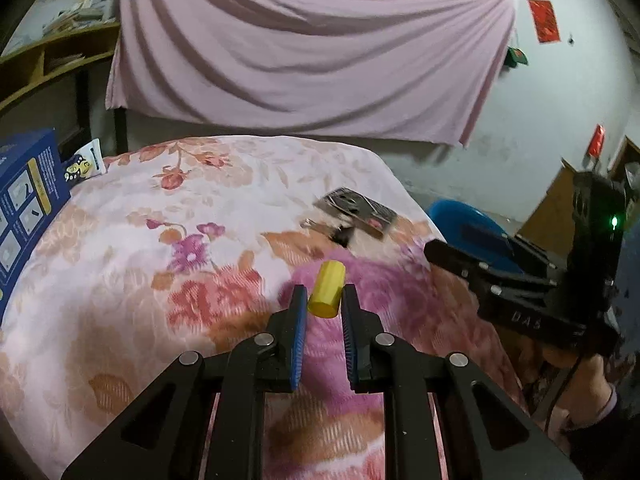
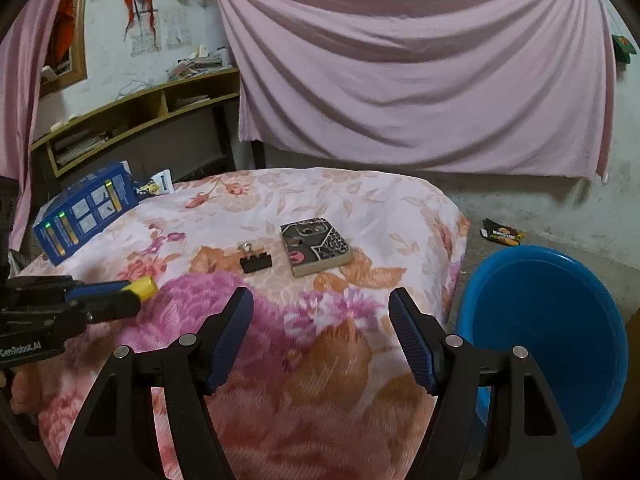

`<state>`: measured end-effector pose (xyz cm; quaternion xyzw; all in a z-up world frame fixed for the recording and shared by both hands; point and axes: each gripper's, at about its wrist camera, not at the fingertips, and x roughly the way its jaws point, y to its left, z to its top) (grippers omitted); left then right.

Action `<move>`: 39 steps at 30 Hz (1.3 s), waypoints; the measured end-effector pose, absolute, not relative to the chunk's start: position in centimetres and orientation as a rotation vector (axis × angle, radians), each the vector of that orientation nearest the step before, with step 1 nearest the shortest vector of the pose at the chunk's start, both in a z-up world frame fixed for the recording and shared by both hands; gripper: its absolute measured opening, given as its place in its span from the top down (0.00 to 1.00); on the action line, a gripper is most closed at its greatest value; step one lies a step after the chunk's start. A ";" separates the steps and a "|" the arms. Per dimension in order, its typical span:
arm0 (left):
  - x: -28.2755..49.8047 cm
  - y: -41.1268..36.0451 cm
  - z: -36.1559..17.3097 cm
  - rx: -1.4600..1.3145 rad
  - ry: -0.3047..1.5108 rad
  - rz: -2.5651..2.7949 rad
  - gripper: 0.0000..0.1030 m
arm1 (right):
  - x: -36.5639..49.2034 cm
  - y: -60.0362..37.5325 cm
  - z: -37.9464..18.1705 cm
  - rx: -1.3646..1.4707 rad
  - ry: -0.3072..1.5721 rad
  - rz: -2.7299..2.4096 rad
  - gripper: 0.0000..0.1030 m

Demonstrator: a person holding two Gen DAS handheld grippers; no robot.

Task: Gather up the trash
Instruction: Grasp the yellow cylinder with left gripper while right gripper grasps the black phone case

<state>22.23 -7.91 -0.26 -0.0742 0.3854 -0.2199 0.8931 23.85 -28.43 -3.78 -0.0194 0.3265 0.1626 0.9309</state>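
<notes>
The near half of the flowered bed (image 2: 360,208) lies bare. Farther in, a black binder clip (image 2: 256,263) and a patterned notebook (image 2: 316,246) sit just beside each other mid-bed. A blue box (image 2: 86,210) blocks the far left corner. The blue basin (image 2: 548,332) stands open, off the bed's right edge.

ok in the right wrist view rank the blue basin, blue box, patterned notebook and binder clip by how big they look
1. blue basin, though it sits nearest the camera
2. blue box
3. patterned notebook, looks close to the box, so that order is unsure
4. binder clip, clearly smallest
</notes>
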 end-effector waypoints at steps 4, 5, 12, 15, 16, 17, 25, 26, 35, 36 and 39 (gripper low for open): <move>23.5 -7.5 -0.2 -0.195 0.817 -0.419 0.87 | 25.5 -27.9 -4.0 -0.068 0.692 0.344 0.33; 23.8 -7.4 -0.2 -0.202 0.820 -0.409 0.87 | 26.0 -27.8 -4.1 -0.075 0.697 0.347 0.33; 25.2 -7.2 -0.4 -0.223 0.854 -0.369 0.87 | 29.5 -26.9 -5.0 -0.125 0.765 0.378 0.33; 25.5 -7.0 -0.7 -0.230 0.875 -0.361 0.87 | 30.6 -26.3 -5.3 -0.162 0.782 0.392 0.33; 25.5 -7.1 -0.7 -0.232 0.878 -0.360 0.87 | 30.8 -26.1 -5.4 -0.172 0.786 0.394 0.33; 25.6 -7.0 -0.7 -0.233 0.882 -0.359 0.87 | 31.0 -25.9 -5.5 -0.182 0.790 0.396 0.33; 26.4 -7.5 -0.9 -0.232 0.906 -0.348 0.87 | 32.7 -25.4 -6.5 -0.200 0.847 0.438 0.38; 26.6 -7.6 -0.9 -0.232 0.906 -0.346 0.87 | 32.7 -25.5 -6.5 -0.194 0.848 0.443 0.49; 26.4 -8.5 0.2 -0.236 0.839 -0.363 0.87 | 31.8 -26.7 -6.1 -0.136 0.801 0.441 0.51; 26.4 -8.8 0.4 -0.238 0.831 -0.364 0.87 | 31.5 -26.9 -5.9 -0.123 0.787 0.438 0.51; 26.2 -9.5 1.1 -0.252 0.801 -0.378 0.87 | 30.7 -28.0 -5.3 -0.082 0.743 0.423 0.51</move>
